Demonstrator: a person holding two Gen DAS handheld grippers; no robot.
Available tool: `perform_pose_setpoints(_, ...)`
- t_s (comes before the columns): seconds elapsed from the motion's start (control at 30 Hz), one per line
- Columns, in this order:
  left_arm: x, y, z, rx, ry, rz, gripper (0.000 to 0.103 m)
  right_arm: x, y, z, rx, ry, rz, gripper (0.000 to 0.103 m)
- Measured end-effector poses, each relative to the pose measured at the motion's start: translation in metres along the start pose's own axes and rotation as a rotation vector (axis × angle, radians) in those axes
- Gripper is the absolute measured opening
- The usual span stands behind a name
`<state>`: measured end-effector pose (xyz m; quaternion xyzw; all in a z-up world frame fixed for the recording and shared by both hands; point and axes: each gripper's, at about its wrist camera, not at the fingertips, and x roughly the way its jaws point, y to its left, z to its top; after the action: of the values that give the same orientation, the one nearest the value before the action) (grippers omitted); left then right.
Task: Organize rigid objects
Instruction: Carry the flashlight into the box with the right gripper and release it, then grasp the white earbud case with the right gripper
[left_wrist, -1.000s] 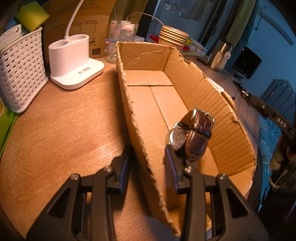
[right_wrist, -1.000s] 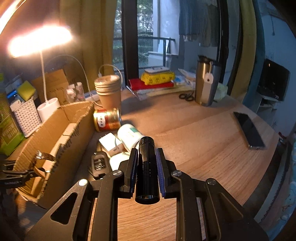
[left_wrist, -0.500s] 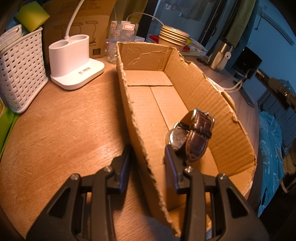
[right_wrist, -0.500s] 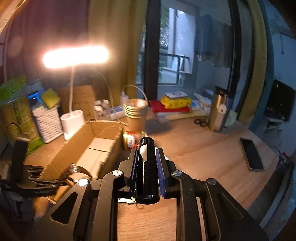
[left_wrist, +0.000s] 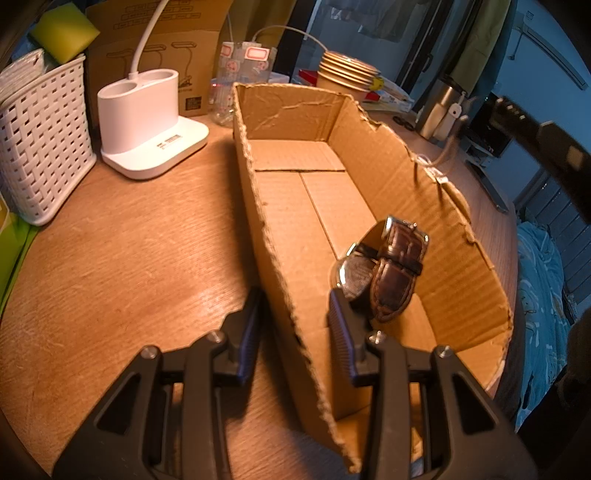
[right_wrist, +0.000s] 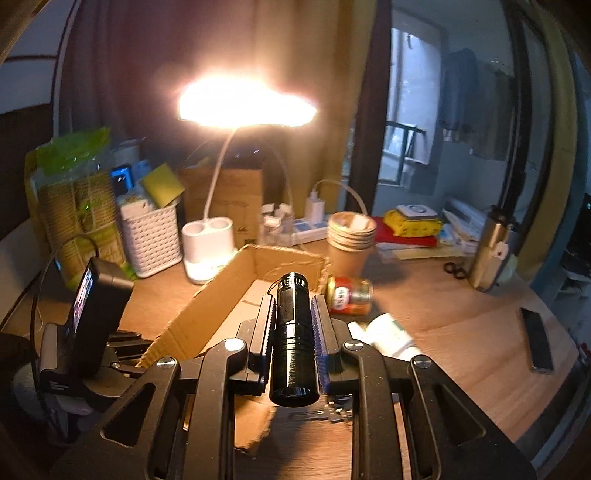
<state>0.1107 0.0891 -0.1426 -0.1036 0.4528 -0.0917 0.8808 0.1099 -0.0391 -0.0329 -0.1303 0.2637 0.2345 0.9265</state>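
Currently the right gripper (right_wrist: 293, 314) is seen with both pads pinched on a torch (right_wrist: 293, 332), a black ribbed cylinder lying lengthwise between the fingers (right_wrist: 318, 321), its lens end toward the camera and a thin cord at its far end. It is held above the near part of a box (right_wrist: 207, 314).

Around the left gripper (left_wrist: 293, 321) the box's torn left wall (left_wrist: 280, 288) is straddled: one finger stands outside over the table (left_wrist: 129, 258), the other inside. The jaws are nearly closed, but contact between pads and cardboard cannot be told.

Inside the box (left_wrist: 388, 173), a watch (left_wrist: 380, 273) with a brown leather strap and metal buckle is seen just beyond the inner finger; the rest of the floor is bare cardboard flaps. The watch is shown only in the left view.

Only in the right view are seen the lit lamp head (right_wrist: 245, 101), a can (right_wrist: 349, 295) lying on its side just right of the box, a white bottle (right_wrist: 391, 334) lying near it, a phone (right_wrist: 537, 339) far right, and the left gripper's body (right_wrist: 92, 332) at the box's near left wall.

In both views are shown the white lamp base (left_wrist: 147, 122), a white basket (left_wrist: 40, 136) with items whose kind cannot be told, stacked paper cups (left_wrist: 343, 72), and a steel mug (right_wrist: 491, 251).
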Motion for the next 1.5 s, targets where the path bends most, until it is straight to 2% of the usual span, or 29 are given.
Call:
perform_pose_setpoints(0.37, 0.0, 0.0, 0.0, 0.0, 0.0, 0.0, 0.038, 0.042, 0.011, -0.021, -0.002, 0.105, 0.013, 0.021)
perform_pose_setpoints(0.67, 0.0, 0.0, 0.0, 0.003, -0.002, 0.003, 0.038, 0.055, 0.018, -0.031, -0.022, 0.153, 0.011, 0.021)
perform_pose_setpoints(1.13, 0.001, 0.0, 0.0, 0.001, -0.003, 0.002, 0.038, 0.042, -0.004, -0.029, 0.039, 0.123, 0.011, 0.021)
perform_pose_setpoints(1.5, 0.001, 0.0, 0.0, 0.001, -0.003, 0.002, 0.038, 0.028, -0.031, -0.028, 0.089, 0.095, -0.033, 0.022)
